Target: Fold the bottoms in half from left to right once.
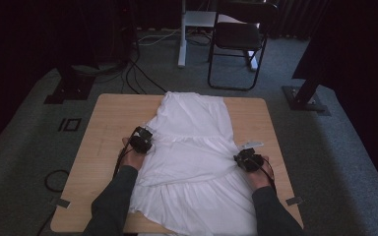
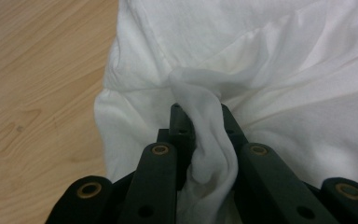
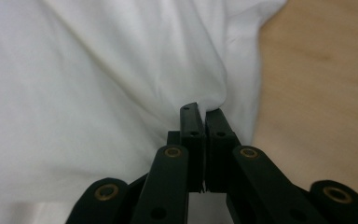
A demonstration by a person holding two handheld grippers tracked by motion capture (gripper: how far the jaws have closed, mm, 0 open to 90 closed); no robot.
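Both claws clamp white garment (image 1: 192, 147): left claw (image 2: 200, 109) on bunched fold, right claw (image 3: 201, 108) seemingly on edge; hem cut off.

A wooden bench (image 1: 109, 123) stands on grey carpet (image 1: 24, 147). Behind it are a black chair (image 1: 238, 37), a white stand (image 1: 184, 29), loose black cables (image 1: 138, 73) and dark curtains (image 1: 34, 29)
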